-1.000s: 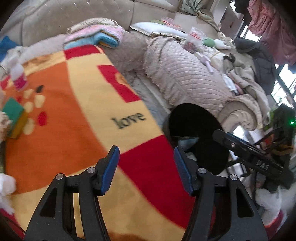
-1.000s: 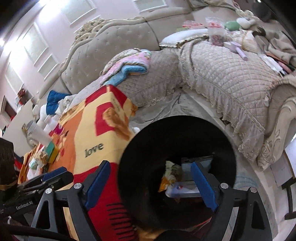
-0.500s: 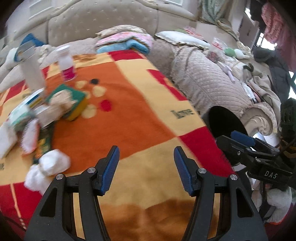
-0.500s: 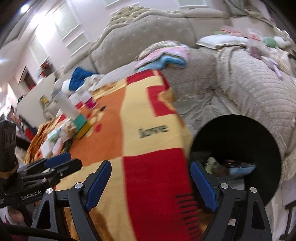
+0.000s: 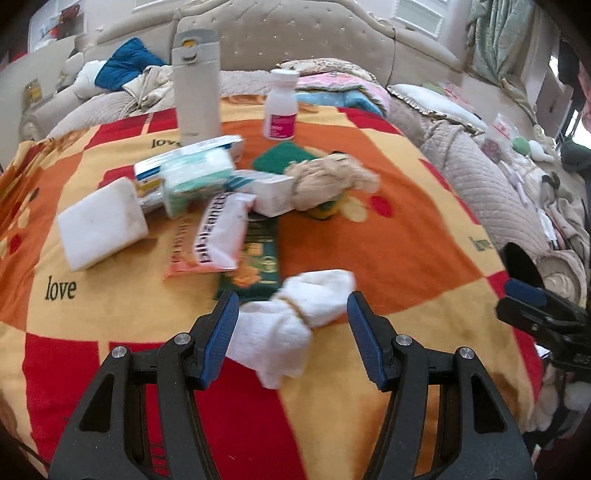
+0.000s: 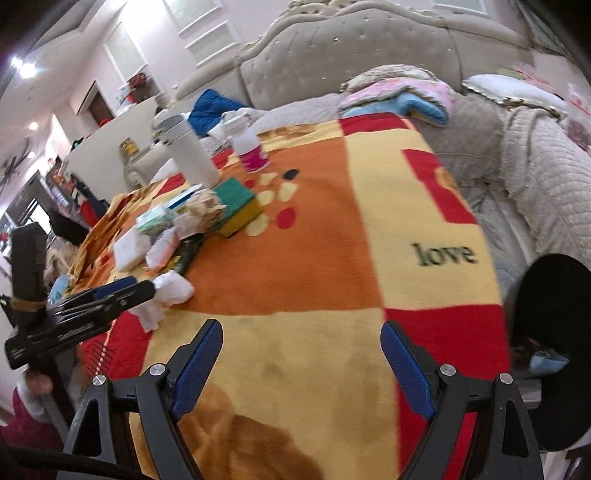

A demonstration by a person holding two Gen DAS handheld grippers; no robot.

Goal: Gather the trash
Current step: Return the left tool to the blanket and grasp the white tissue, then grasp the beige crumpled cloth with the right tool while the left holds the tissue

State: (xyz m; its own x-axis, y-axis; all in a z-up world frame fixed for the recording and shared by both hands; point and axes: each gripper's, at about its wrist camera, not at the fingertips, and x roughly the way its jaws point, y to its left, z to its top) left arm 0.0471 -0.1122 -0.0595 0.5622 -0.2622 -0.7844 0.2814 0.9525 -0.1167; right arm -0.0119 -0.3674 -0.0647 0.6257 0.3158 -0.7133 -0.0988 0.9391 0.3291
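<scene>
My left gripper (image 5: 290, 332) is open, its blue pads on either side of a crumpled white tissue wad (image 5: 291, 321) lying on the orange, red and yellow blanket (image 5: 388, 240); it also shows in the right wrist view (image 6: 168, 291). Beyond it lie a dark green snack wrapper (image 5: 258, 258), a pink-and-white packet (image 5: 221, 229), a beige crumpled tissue (image 5: 332, 181) and small boxes (image 5: 192, 166). My right gripper (image 6: 301, 365) is open and empty over bare blanket. The black trash bin (image 6: 554, 332) stands at the right, off the blanket's edge.
A tall white flask (image 5: 195, 81), a white bottle with pink label (image 5: 281, 107), a white sponge block (image 5: 101, 221) and a green-yellow sponge (image 6: 236, 205) stand on the blanket. A beige sofa (image 5: 295, 33) with cushions and clothes runs behind and right.
Both grippers swung left, away from the black bin and over the blanket. My left gripper has come up to the white tissue wad, which now sits between its open fingers.
</scene>
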